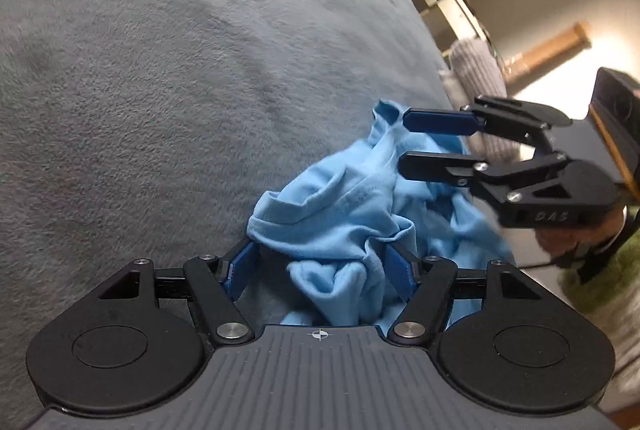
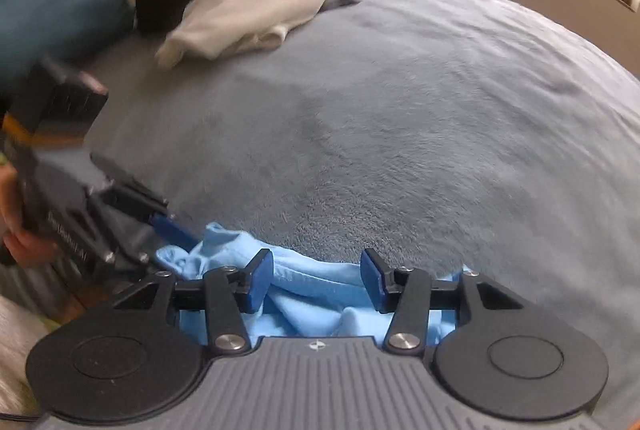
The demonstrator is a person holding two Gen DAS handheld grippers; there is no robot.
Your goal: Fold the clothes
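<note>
Our left gripper stands open around a bunched fold of the light blue T-shirt. Our right gripper hangs open over it. The shirt lies crumpled on the grey fleece blanket.

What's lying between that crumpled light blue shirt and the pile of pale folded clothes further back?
Only bare grey fleece blanket separates the light blue shirt from the pale folded clothes, seen in the right wrist view.
</note>
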